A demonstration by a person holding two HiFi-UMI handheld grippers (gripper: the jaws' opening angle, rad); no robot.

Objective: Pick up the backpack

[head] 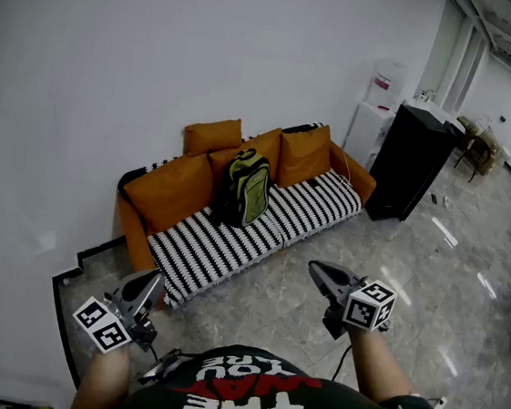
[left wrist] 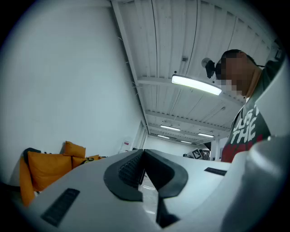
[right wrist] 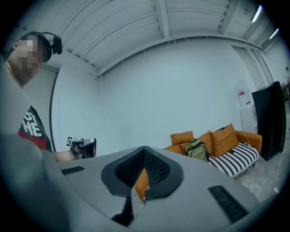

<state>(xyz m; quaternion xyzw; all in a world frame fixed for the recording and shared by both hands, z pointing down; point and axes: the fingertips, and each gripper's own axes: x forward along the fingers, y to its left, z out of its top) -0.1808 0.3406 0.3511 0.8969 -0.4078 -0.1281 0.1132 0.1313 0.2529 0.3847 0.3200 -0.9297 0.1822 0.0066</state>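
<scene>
Left gripper (head: 153, 281) and right gripper (head: 317, 270) jaws both clenched, empty. Backpack (head: 246, 189) sits well ahead of my jaws, upright on the sofa (head: 223, 250). Looks soft and floppy, so I'd grab the top handle.

Open floor (head: 429, 292) lies before the sofa (head: 204, 253); cushions (head: 170, 189) crowd close behind the backpack (head: 246, 187).
</scene>
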